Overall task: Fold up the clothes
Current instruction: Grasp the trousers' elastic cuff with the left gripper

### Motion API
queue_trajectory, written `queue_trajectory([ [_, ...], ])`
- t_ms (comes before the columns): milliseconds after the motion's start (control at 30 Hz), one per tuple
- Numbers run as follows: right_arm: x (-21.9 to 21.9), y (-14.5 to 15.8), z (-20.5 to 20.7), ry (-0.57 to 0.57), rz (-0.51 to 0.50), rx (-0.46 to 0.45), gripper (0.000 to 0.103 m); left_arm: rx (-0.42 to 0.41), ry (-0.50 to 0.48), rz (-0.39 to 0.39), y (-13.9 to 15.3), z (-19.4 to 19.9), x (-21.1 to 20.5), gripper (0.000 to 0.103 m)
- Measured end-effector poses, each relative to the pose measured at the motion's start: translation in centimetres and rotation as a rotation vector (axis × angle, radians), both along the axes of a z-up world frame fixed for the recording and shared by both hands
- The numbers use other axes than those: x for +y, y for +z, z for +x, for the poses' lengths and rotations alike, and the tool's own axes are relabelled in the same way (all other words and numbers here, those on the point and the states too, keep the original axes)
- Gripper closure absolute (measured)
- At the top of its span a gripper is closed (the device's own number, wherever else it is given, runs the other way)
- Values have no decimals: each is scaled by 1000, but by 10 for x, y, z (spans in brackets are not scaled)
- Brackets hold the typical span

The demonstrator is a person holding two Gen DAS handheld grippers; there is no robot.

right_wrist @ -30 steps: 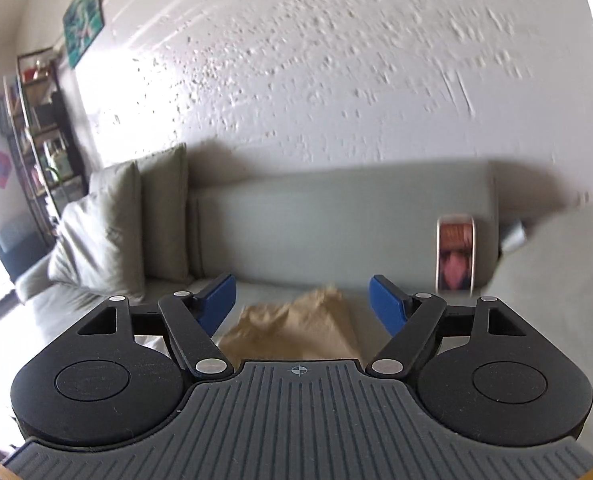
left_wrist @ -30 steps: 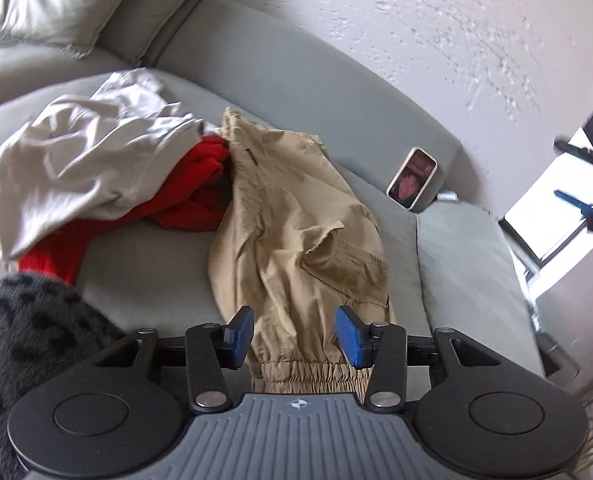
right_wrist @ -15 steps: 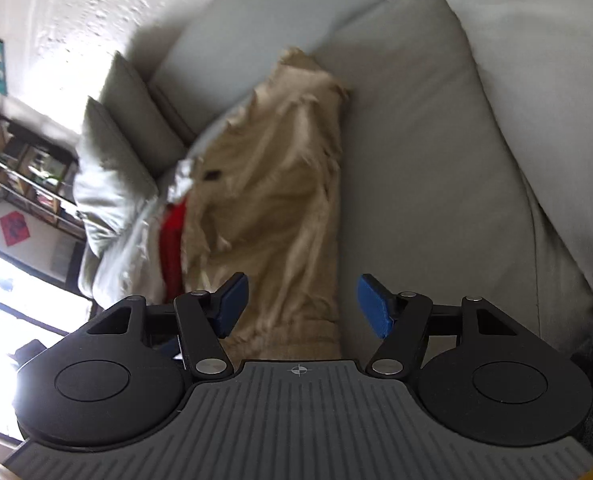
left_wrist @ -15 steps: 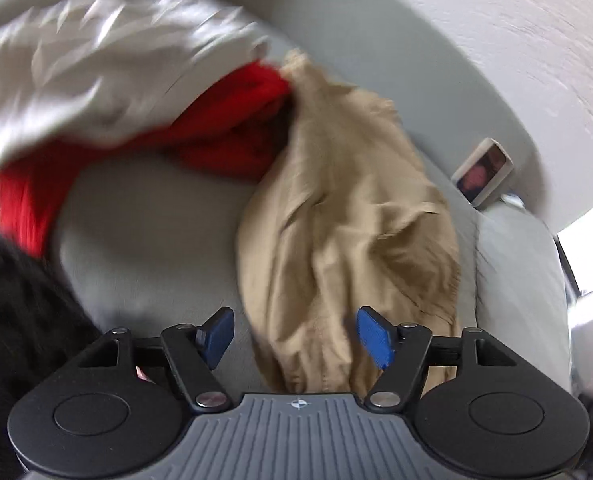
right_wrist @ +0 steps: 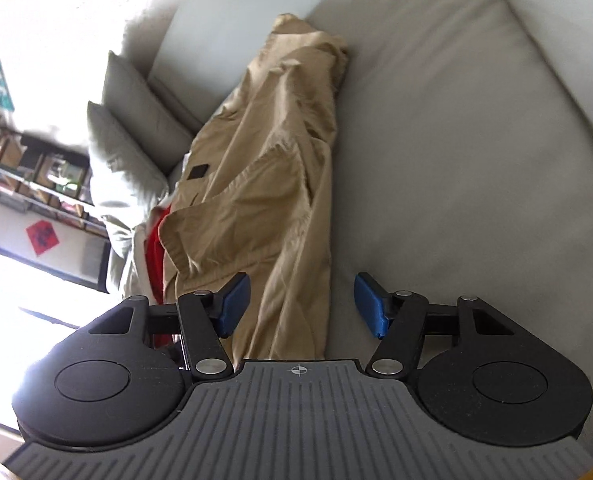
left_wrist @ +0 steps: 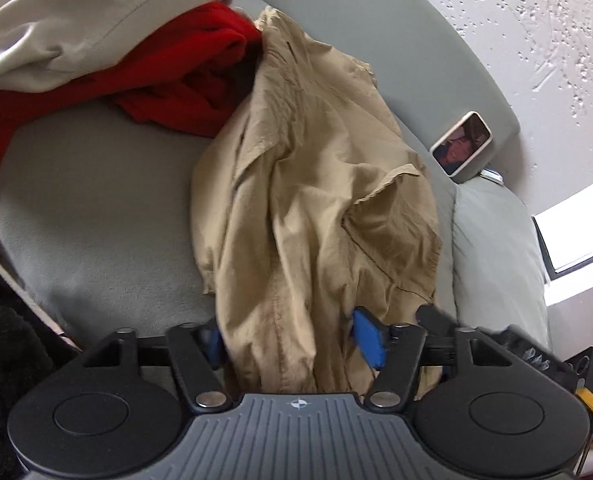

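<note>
Left claw (left_wrist: 292, 346) has just been closing, its two blue pads now pinching the near cuff end of the one tan pair of trousers (left_wrist: 316, 184); right claw (right_wrist: 302, 304) has also been narrowing but is released, trouser leg lying between pads untouched. Trousers run toward 12 o'clock along the grey sofa (left_wrist: 96, 200). At 10-11 o'clock: one red garment (left_wrist: 184, 80), one off-white garment (left_wrist: 76, 20); at 2 o'clock, one phone (left_wrist: 462, 142).

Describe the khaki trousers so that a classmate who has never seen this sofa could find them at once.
Start at the grey sofa. On its seat lies a pile of clothes; the khaki trousers stretch from that pile toward the front edge. Unlike the red garment and the off-white garment beside them, they are tan, crinkled, with pocket flaps.
</note>
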State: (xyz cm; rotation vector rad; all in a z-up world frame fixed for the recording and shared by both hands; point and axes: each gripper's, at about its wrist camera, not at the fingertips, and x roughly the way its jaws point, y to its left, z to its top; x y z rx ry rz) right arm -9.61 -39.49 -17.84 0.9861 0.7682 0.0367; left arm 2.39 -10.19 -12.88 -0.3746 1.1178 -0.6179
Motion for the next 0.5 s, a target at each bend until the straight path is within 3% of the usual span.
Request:
queue_trajectory([
  [33,2,1,3,10,-22,-1,45,5,15,6,1,-2,1,66],
  [67,4,1,5,21,-35,0,82,23,20,-10,4,-6,2,79],
  [100,5,-1,5,33,-32,3,100,42,24,-30,6,-9,3,83],
  [167,5,2,3,48,-40,-1,100,110,19,-109,11,-15,5,91],
  [233,4,27,-11,18,-113,-45,101,179,-6,-182,13,-22,1,92],
  [333,0,65,-35,-30,-215,-95,101,251,-51,-217,4,-36,-7,91],
  [400,-3,80,-49,-49,-260,-84,100,292,-65,-130,-12,-41,-11,84],
  [433,-4,81,-51,-41,-279,-46,100,302,-78,-80,-20,-43,-12,80],
  [467,-3,80,-51,-29,-300,1,99,294,-95,-55,-21,-46,-9,68],
  [500,-2,75,-48,-9,-323,67,91,267,-115,-35,-17,-49,-4,65],
])
